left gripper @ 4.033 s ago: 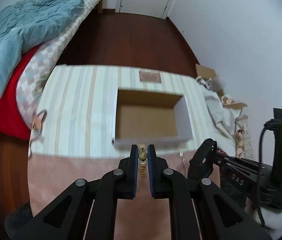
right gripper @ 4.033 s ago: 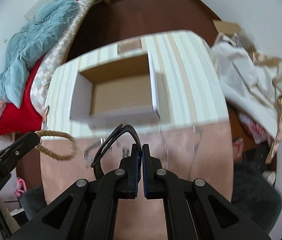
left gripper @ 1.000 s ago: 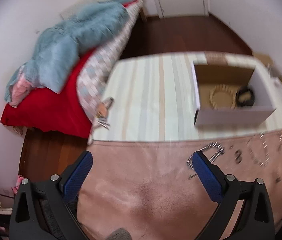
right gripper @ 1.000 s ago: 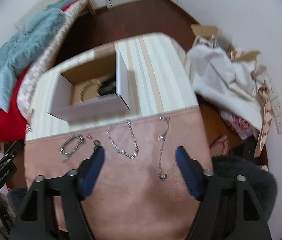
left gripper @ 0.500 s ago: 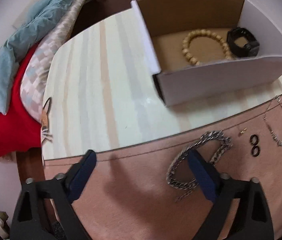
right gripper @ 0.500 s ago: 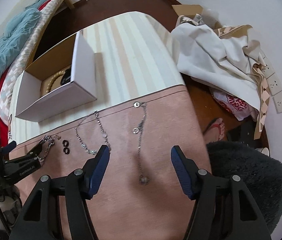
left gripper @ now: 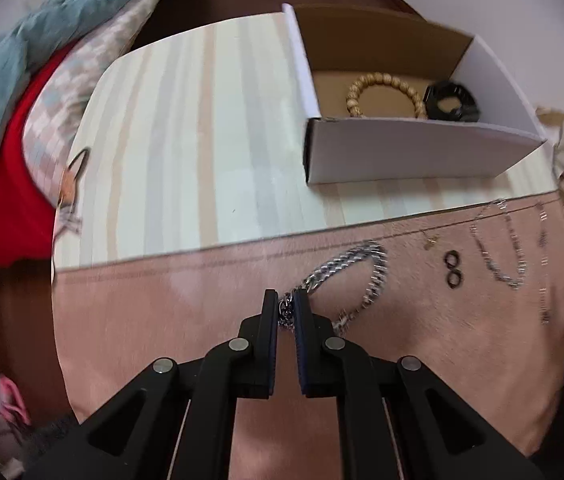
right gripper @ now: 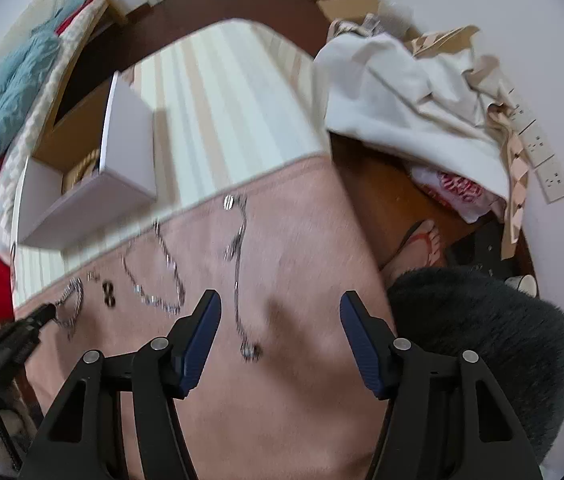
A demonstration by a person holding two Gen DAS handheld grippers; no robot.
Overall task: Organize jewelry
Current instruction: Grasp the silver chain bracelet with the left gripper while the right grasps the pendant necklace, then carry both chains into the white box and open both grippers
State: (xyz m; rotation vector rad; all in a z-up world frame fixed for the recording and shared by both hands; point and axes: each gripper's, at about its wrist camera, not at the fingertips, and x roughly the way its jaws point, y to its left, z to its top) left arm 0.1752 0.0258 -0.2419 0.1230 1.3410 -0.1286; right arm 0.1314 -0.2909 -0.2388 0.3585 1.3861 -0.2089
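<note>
My left gripper (left gripper: 286, 310) is shut on the near end of a thick silver chain bracelet (left gripper: 356, 264) that lies on the pink cloth (left gripper: 169, 320). The open cardboard box (left gripper: 402, 152) behind it holds a wooden bead bracelet (left gripper: 382, 82) and a black bracelet (left gripper: 452, 102). Two small black rings (left gripper: 454, 270) and a thin silver chain (left gripper: 498, 236) lie to the right. My right gripper (right gripper: 279, 314) is open and empty above a long thin necklace (right gripper: 239, 268) with a pendant (right gripper: 250, 351). The left gripper (right gripper: 43, 314) shows at the left edge of the right wrist view.
The striped tablecloth (left gripper: 201, 140) covers the far part of the table. A bed with a blue quilt (left gripper: 41, 32) stands at the left. White cloth and cardboard (right gripper: 414, 92) are piled on the floor at the right. A dark furry seat (right gripper: 482, 340) is at the near right.
My left gripper has closed from wide open onto the end of the thick silver chain. My right gripper has moved closer over the long necklace and stays open.
</note>
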